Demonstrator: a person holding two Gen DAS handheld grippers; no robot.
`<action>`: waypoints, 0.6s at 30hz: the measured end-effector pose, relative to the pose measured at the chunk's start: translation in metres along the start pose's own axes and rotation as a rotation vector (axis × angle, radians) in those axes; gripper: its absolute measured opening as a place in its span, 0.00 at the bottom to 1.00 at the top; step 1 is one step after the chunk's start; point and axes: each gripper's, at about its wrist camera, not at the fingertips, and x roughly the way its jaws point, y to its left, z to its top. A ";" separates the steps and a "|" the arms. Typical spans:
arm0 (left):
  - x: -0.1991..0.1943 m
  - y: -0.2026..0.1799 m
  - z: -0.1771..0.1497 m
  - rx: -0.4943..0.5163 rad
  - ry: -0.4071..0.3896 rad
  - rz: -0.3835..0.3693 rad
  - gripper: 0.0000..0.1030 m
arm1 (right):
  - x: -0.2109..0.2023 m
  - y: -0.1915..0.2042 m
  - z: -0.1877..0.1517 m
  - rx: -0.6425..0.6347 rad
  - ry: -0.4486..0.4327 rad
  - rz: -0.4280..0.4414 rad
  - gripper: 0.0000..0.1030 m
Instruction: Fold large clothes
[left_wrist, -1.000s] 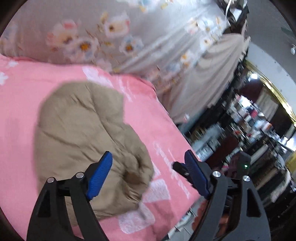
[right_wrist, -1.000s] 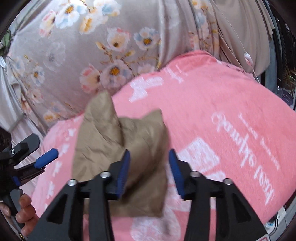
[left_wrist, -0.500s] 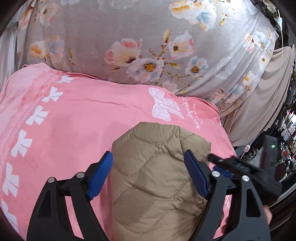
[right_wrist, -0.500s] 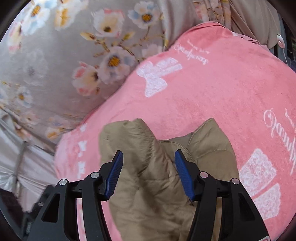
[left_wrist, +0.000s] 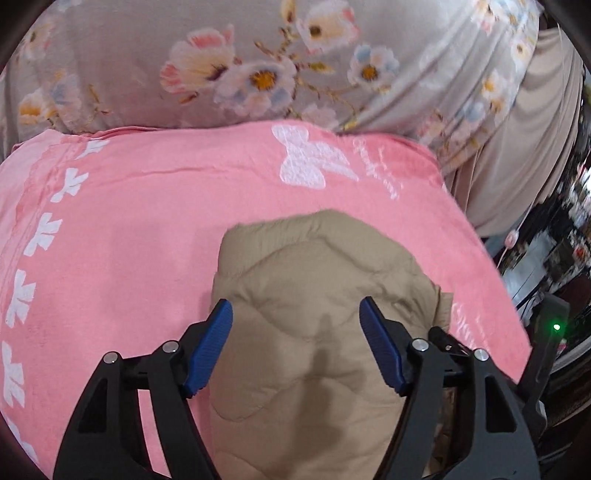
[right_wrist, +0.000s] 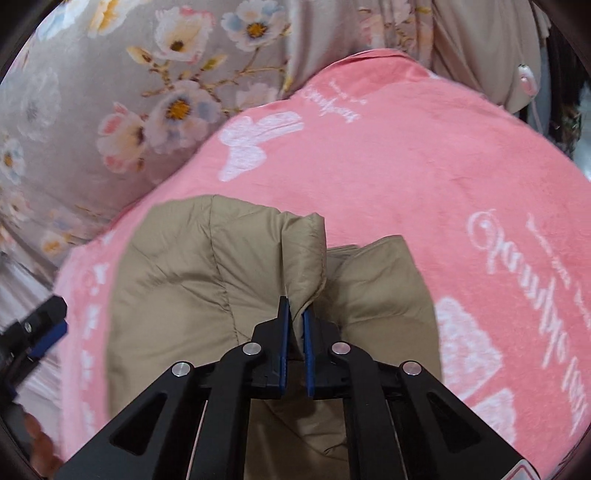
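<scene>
- Pink blanket (left_wrist: 155, 229) covers the working surface, printed with white bows and a column of small bows along its left border; behind it hangs a grey floral cloth (left_wrist: 258, 66)
- White cursive script runs across the blanket on the right in the right wrist view, too looped and tilted to read; a smaller line of script beside the big bow is equally illegible
- Tan quilted jacket (right_wrist: 192, 266) lies bunched on the blanket, toward its near right part; no tag or label shows on it
- Right gripper (right_wrist: 296, 314) has just been closing; its blue pads pinch a raised fold of the jacket
- Left gripper (left_wrist: 295, 314) has been narrowing; its jaws stand apart over the jacket, straddling the quilted panel, pads not pressing it
- Bare blanket stays free to the left and beyond the jacket; its right edge drops off close by, toward blurred cluttered shelves (left_wrist: 546, 236)
</scene>
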 end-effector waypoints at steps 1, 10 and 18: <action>0.010 -0.007 -0.002 0.011 0.013 0.005 0.66 | 0.002 -0.003 -0.002 -0.013 -0.011 -0.019 0.05; 0.067 -0.044 -0.015 0.111 -0.006 0.160 0.68 | 0.034 -0.014 -0.015 -0.085 -0.047 -0.051 0.05; 0.093 -0.045 -0.029 0.119 -0.040 0.208 0.78 | 0.050 -0.017 -0.026 -0.106 -0.078 -0.021 0.07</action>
